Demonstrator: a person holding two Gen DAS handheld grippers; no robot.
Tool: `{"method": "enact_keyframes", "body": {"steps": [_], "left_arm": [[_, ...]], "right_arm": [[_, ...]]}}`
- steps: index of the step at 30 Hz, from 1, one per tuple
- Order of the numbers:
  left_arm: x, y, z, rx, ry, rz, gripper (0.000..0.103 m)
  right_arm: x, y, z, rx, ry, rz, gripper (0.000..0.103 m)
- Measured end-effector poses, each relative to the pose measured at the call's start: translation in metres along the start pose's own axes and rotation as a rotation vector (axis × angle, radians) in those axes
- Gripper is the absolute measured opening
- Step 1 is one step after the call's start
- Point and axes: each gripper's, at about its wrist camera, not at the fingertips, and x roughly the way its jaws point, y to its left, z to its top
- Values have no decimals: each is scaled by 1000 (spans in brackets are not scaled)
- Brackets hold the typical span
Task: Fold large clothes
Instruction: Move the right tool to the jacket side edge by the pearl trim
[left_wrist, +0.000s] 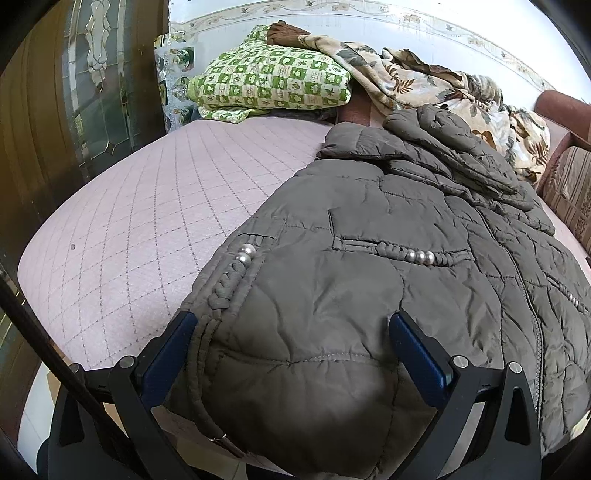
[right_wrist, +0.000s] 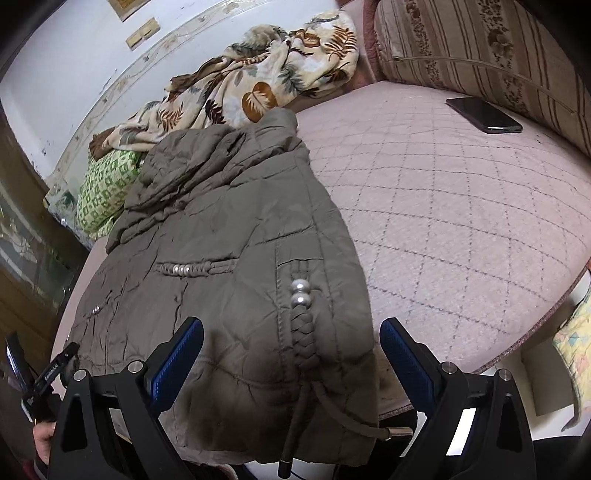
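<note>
A grey-brown quilted puffer jacket (left_wrist: 369, 206) (right_wrist: 221, 229) lies spread on a pink quilted bed (left_wrist: 147, 221) (right_wrist: 443, 221). Its collar points toward the far wall and its hem hangs over the near edge. Braided cords with pearl beads (left_wrist: 245, 253) (right_wrist: 300, 291) trim the pockets. My left gripper (left_wrist: 291, 321) is open, its blue-padded fingers (left_wrist: 173, 354) straddling the hem at the jacket's left corner. My right gripper (right_wrist: 291, 325) is open too, its fingers either side of the hem's right corner, where a drawstring (right_wrist: 295, 424) dangles.
A green patterned quilt (left_wrist: 269, 77) and a floral blanket (left_wrist: 424, 81) (right_wrist: 258, 74) are piled at the bed's far end. A black phone (right_wrist: 484, 114) lies near a striped cushion (right_wrist: 480, 44). A wooden glass-door cabinet (left_wrist: 92, 74) stands left. A hand (right_wrist: 40, 432) shows at lower left.
</note>
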Motion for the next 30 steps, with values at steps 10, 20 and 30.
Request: {"method": "enact_keyframes", "body": {"steps": [10, 20, 30], "left_arm": [[0, -1, -1, 15, -4, 7, 103], [0, 4, -4, 45, -34, 8, 103], [1, 7, -4, 13, -22, -18, 103]], "right_arm": [[4, -2, 0, 25, -4, 2, 98], [2, -8, 7, 71, -44, 13, 98], [2, -25, 8, 149, -33, 41, 98]]}}
